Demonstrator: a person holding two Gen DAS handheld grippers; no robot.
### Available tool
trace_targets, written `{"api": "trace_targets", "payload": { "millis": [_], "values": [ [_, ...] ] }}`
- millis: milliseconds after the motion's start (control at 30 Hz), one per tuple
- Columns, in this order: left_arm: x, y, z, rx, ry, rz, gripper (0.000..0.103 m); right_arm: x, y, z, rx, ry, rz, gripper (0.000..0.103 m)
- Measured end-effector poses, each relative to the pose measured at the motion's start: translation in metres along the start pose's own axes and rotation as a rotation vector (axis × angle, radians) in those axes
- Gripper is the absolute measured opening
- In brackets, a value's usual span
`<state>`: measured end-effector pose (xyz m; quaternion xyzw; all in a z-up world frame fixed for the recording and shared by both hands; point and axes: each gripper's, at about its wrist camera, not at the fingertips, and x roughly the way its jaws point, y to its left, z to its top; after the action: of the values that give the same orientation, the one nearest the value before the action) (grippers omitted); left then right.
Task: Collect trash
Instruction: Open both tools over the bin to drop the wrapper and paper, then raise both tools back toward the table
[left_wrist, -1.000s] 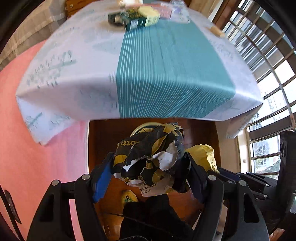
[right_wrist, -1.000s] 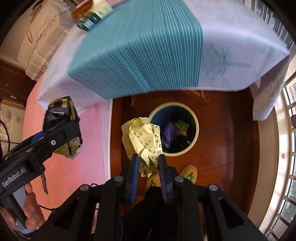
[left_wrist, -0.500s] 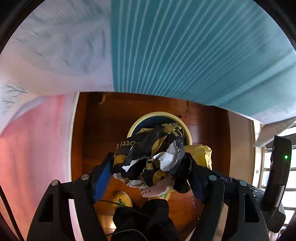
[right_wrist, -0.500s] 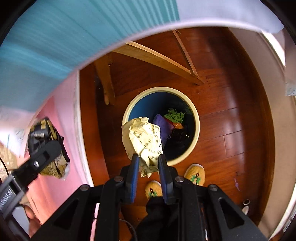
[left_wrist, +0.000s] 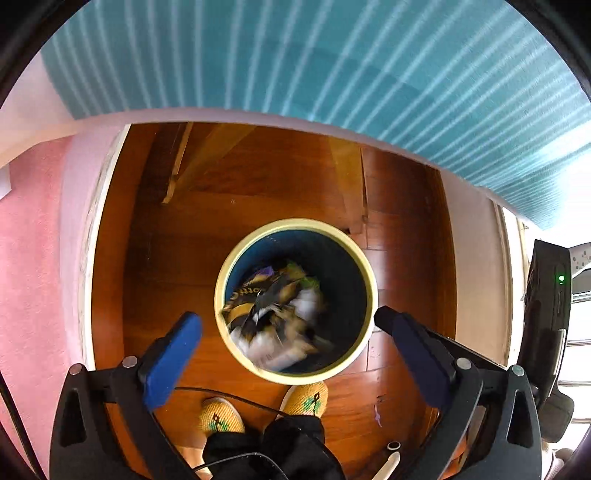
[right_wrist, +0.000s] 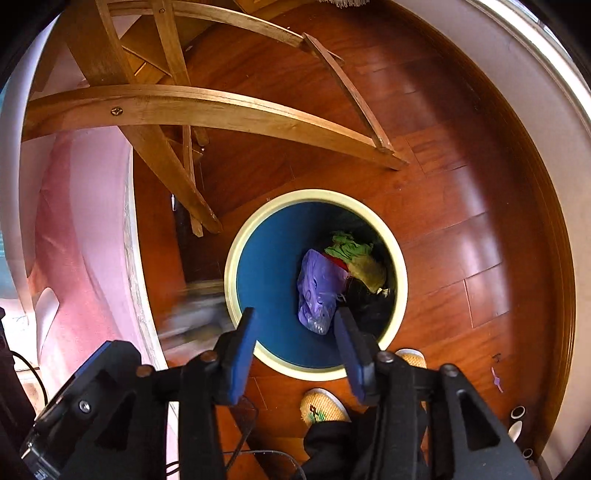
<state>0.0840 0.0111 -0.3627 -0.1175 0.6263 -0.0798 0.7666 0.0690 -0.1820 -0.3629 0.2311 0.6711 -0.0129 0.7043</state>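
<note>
A wooden floor (left_wrist: 258, 192) fills the middle of both views. In the left wrist view a teal striped tablecloth (left_wrist: 332, 66) spans the top of the frame, and a pink rug (left_wrist: 33, 258) runs down the left edge. In the right wrist view the pale wooden legs and rails of a table frame (right_wrist: 192, 107) cross the upper left.

A round bin (left_wrist: 370, 291) with a cream rim and a blue inside stands on the floor at the centre of each frame, seen from almost straight above.

The left gripper (left_wrist: 288, 325) sits in the lower part of its own view with its jaws spread wide and opening; its blue pads stand either side of the bin's rim and touch nothing. Between them, blurred and lying within the bin's opening, is a crumpled black and yellow wrapper (left_wrist: 273, 314).

The right gripper (right_wrist: 293, 325) is at the bottom centre of its view, its jaws partly apart and opening, with nothing pinched between the pads. Inside the bin in that view lie a purple plastic bag (right_wrist: 317, 291), a green scrap (right_wrist: 347, 247) and a blurred yellowish piece (right_wrist: 369, 271) to the right of the bag.

Two yellow slippers (left_wrist: 306, 398) show at the lower edge, just beside the bin.
</note>
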Motion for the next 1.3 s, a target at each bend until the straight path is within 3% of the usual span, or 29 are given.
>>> {"api": "trace_targets", "payload": {
  "millis": [367,467,633,833,1200,1300],
  "values": [
    [-0.030,0.002,0.003,0.005,-0.057,0.008,0.102,-0.016,0.008,-0.006,-0.032,-0.005,-0.045,0.047],
    [-0.046,0.004,0.001,0.003,-0.066,0.005,0.102,-0.031,0.016,-0.010,-0.043,-0.011,-0.060,0.068],
    [-0.078,0.003,0.000,-0.003,-0.074,-0.008,0.102,-0.062,0.033,-0.013,-0.066,-0.020,-0.064,0.073],
    [-0.140,-0.004,-0.004,0.011,-0.077,-0.044,0.102,-0.119,0.059,-0.021,-0.088,-0.035,-0.056,0.073],
    [-0.289,-0.025,-0.002,0.081,-0.211,-0.121,0.102,-0.231,0.116,-0.045,-0.176,-0.032,-0.030,0.073],
    [-0.322,-0.029,0.000,0.103,-0.266,-0.128,0.102,-0.258,0.129,-0.046,-0.194,-0.068,-0.021,0.073]
  ]
}}
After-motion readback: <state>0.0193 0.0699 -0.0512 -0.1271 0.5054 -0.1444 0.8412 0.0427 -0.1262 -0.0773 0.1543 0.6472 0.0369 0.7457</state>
